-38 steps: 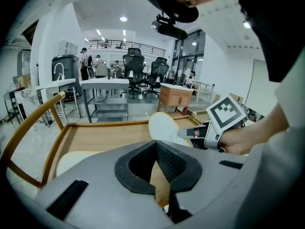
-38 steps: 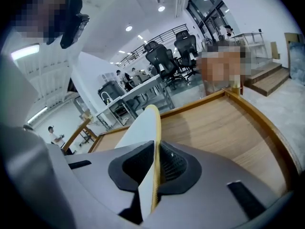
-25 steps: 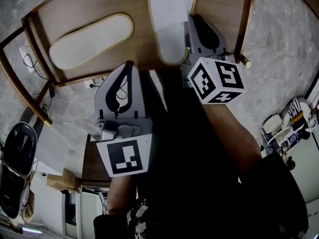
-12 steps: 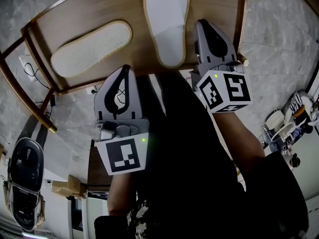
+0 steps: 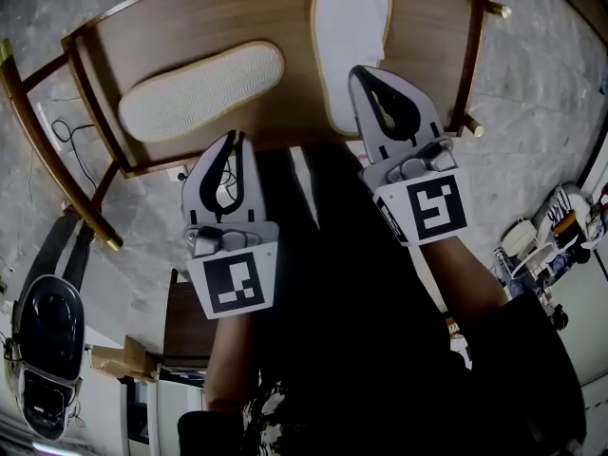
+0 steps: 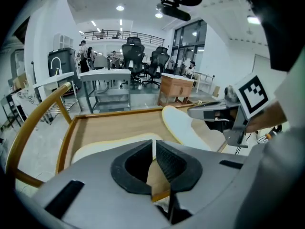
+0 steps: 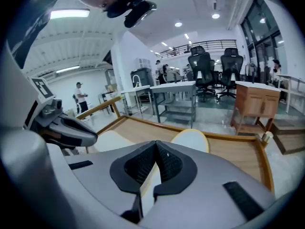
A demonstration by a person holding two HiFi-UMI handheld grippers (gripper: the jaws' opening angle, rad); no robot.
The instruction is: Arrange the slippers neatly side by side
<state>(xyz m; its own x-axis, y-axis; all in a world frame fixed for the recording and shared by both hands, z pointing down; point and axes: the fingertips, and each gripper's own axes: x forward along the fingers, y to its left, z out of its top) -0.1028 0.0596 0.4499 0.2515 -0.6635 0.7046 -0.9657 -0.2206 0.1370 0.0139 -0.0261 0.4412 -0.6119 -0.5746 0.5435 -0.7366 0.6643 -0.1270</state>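
Note:
Two white slippers lie on a wooden table with a raised rim (image 5: 91, 72). One slipper (image 5: 201, 91) lies sole-up, slanted across the left part. The other slipper (image 5: 351, 27) points away from me at the right. My right gripper (image 5: 364, 72) hovers over that slipper's near end, jaws shut with nothing between them. My left gripper (image 5: 235, 138) hangs at the table's near edge, also shut and empty. In the left gripper view the closed tips (image 6: 154, 143) face both slippers (image 6: 183, 125). In the right gripper view the closed tips (image 7: 155, 144) sit before the right slipper (image 7: 193, 140).
The floor around the table is grey marble. A black device (image 5: 43, 335) stands at the lower left, with a cable (image 5: 57, 122) by the table's left leg. Small clutter (image 5: 560, 218) lies at the right. Desks and office chairs (image 6: 143, 66) stand beyond.
My right gripper has swung from beside the right slipper to over its near end, and its jaws have shut. The left gripper has barely moved.

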